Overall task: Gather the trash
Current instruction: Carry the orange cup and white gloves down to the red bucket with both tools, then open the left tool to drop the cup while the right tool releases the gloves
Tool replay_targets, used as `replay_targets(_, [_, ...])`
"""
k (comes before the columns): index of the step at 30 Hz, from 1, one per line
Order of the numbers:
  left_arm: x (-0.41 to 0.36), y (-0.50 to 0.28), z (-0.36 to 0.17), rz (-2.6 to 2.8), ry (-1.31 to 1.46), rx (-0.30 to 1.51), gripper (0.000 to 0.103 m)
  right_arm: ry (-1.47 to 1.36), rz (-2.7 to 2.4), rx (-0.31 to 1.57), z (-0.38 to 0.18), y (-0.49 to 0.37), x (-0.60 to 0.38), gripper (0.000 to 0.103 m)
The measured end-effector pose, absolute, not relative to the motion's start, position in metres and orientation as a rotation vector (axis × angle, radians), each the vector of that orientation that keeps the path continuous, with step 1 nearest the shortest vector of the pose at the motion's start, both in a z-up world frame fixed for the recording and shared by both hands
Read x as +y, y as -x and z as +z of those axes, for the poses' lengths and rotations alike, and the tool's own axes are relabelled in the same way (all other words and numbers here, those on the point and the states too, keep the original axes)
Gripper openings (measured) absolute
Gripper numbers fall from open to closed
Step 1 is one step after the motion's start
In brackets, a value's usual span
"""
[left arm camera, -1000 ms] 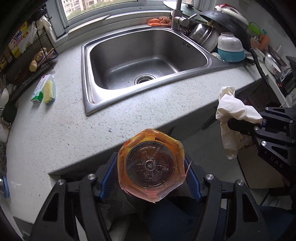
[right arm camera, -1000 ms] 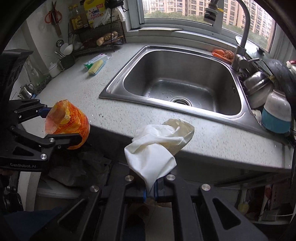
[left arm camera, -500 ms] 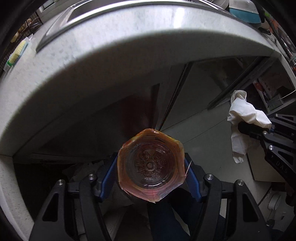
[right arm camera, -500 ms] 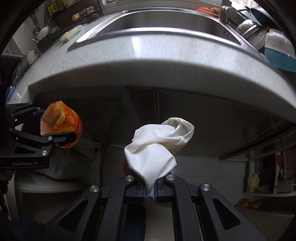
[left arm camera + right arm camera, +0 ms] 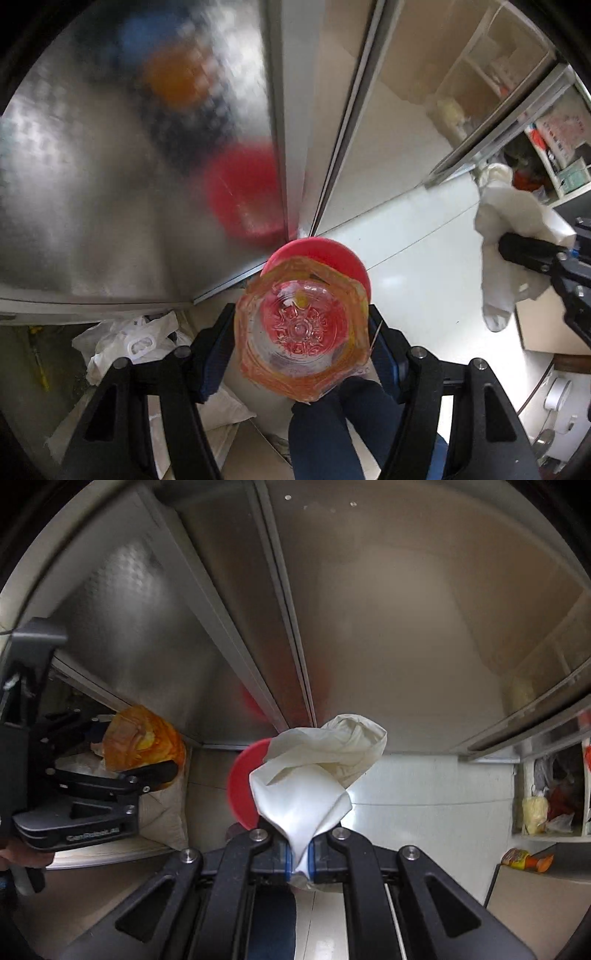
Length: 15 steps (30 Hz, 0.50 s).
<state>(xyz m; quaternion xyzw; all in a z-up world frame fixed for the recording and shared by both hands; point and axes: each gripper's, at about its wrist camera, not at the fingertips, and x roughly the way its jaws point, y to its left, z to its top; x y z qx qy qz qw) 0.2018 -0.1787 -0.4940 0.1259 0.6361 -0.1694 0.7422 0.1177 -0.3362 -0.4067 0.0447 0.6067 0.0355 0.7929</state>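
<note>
Both wrist cameras face down, perhaps sharing the red disc (image 5: 332,254).

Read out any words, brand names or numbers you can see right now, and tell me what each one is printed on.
"GenRobot.AI": on the body of the left tool, blurred but just readable in the right wrist view.
Orange-labelled bottle in that tool: label too crumpled to read.
Printed packages on the shelf: too small and blurred.
White glove in the right tool: no text.

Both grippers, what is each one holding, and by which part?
Left gripper: orange-wrapped plastic bottle, gripped across its sides. Right gripper: crumpled white glove, pinched at its lower end.
</note>
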Motion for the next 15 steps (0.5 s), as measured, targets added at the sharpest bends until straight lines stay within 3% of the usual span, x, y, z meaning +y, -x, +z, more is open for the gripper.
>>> replay_targets(10, [-0.175, -0.204, -0.5, -0.379, -0.261, 1.416, 0.065, -0.093, 0.086, 1.32, -0.411, -0.113, -0.327, 0.005])
replay_targets(12, [-0.174, -0.204, -0.497, -0.378, -0.259, 1.41, 0.075, -0.092, 0.089, 1.322, -0.41, -0.118, -0.326, 0.005])
replay_targets(15, [-0.169, -0.204, -0.494, -0.384, -0.221, 1.409, 0.078, -0.085, 0.098, 1.322, -0.412, -0.119, -0.324, 0.005])
